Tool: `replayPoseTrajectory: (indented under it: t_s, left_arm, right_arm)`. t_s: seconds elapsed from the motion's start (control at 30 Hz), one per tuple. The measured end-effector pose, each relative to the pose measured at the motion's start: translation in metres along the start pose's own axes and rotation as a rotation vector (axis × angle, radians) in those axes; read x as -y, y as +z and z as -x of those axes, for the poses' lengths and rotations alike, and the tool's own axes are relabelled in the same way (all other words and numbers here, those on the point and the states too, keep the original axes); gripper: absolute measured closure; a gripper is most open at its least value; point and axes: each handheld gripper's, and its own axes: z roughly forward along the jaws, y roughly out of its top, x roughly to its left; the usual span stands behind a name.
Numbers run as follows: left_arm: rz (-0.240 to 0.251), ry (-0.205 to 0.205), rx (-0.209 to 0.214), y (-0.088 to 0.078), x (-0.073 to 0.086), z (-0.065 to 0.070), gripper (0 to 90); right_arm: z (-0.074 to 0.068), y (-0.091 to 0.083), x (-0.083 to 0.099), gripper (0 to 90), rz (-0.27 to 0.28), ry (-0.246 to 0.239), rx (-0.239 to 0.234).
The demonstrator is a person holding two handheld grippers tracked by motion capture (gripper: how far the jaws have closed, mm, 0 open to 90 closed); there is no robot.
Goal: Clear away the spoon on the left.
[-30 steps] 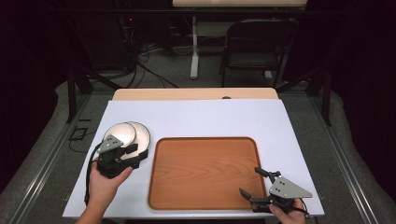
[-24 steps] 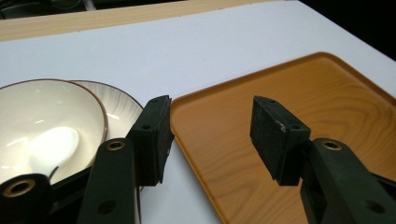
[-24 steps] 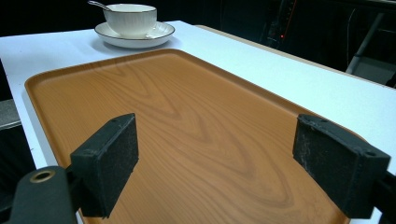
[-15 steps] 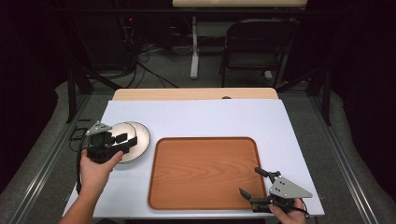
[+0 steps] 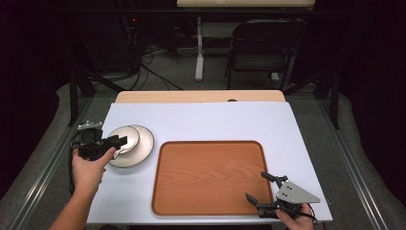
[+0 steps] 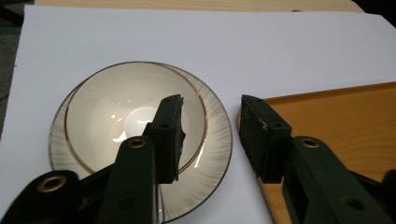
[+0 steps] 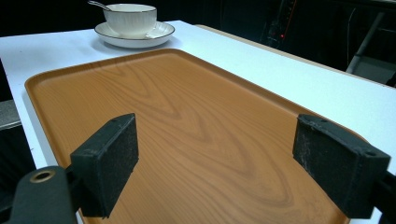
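Observation:
A cream bowl sits on a matching plate at the table's left, with a wooden tray to its right. My left gripper hovers open at the bowl's near-left side, jaws pointing right. In the left gripper view one finger is over the bowl, while the other is over the gap between plate and tray. My right gripper stands open over the tray's near-right corner. In the right gripper view its jaws frame the bare tray, with the bowl far off.
The white table top stretches bare behind the tray. A wooden strip runs along its far edge. Beyond stand a folding chair and cables on the floor.
My left gripper has shifted left and slightly away from above the plate, and its jaws have turned to the right. The right gripper has stayed put.

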Motion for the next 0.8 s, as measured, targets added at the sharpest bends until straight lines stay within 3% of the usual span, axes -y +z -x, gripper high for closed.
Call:
replayPoseTrajectory:
  t_s: [0.13,0.33,0.8]
  left_arm:
    - [-0.023,-0.018,-0.027,0.001,0.005,-0.006,74.7]
    - [-0.052,-0.019,-0.05,0.005,0.014,-0.011,85.5]
    - [-0.088,-0.032,-0.031,0.009,0.033,-0.012,90.0]
  right_arm:
    - [0.0,0.0,0.0,14.0,0.0,0.0,-0.002]
    - [0.0,0.001,0.0,14.0,-0.002,0.0,-0.002]
    - [0.0,0.001,0.0,14.0,-0.005,0.004,-0.002]
